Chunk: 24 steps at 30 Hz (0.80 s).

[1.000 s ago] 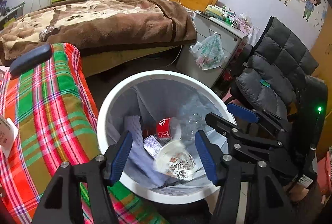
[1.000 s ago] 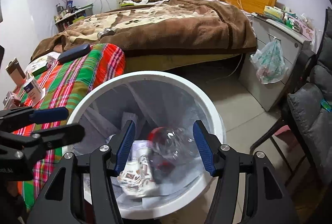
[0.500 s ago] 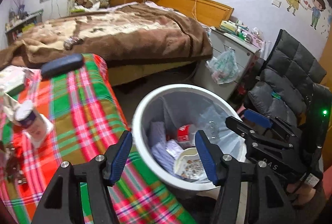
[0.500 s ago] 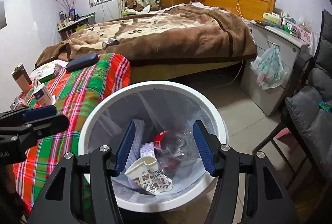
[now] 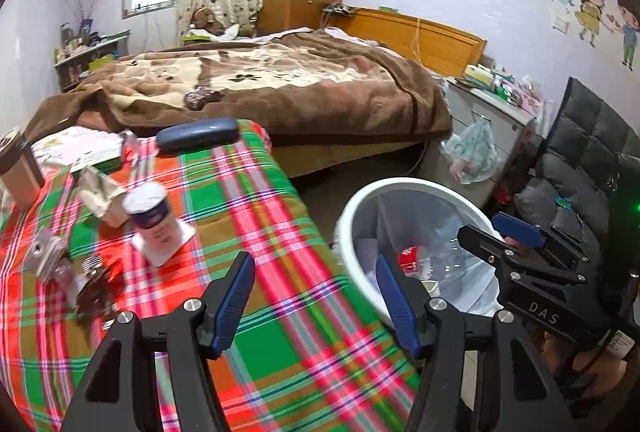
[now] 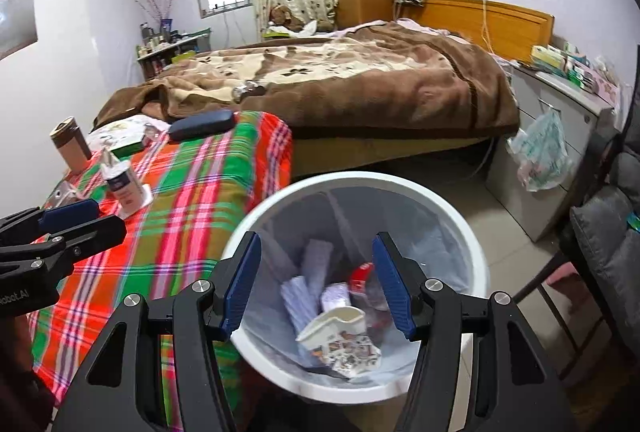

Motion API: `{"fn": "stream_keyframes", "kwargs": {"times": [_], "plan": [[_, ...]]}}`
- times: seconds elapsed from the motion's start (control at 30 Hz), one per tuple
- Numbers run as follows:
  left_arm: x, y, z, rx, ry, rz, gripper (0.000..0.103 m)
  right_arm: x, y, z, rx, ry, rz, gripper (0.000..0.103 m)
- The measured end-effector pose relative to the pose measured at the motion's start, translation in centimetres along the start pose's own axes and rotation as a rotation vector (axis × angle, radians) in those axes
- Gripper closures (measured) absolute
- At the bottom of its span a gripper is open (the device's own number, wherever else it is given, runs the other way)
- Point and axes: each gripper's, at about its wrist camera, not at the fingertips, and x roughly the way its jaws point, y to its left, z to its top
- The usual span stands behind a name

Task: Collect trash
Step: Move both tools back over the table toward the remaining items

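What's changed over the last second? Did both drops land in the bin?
The printed paper cup and clear plastic bottle that were falling between the jaws now lie in the white bin. The left gripper swung away over the plaid tablecloth; the right gripper drew back, still above the bin. Both stay open and empty.

Left gripper (image 5: 316, 296) fingers apart, empty, over plaid cloth (image 5: 248, 216) beside bin (image 5: 360, 203).

1. Your bin (image 6: 452, 216) stands right of the table (image 5: 256, 216), the bed (image 5: 320, 91) behind both.
2. Cup (image 6: 340, 340) lies in the bin.
3. Bottle (image 5: 154, 222) and case (image 5: 196, 133) sit on the table.
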Motion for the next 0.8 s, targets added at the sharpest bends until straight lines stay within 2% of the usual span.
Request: {"fn": "stream_keyframes", "kwargs": {"times": [0.5, 0.8], "plan": [[-3.8, 9.3, -2.6, -0.121, -0.039, 0.183, 0.040, 1.5, 7.3, -0.1, -0.117, 0.008, 0.127, 0.044], [-4.7, 15.6, -3.9, -0.209, -0.033, 0.221, 0.040, 2.9, 10.6, 0.1, -0.177, 0.046, 0.198, 0.044]]}}
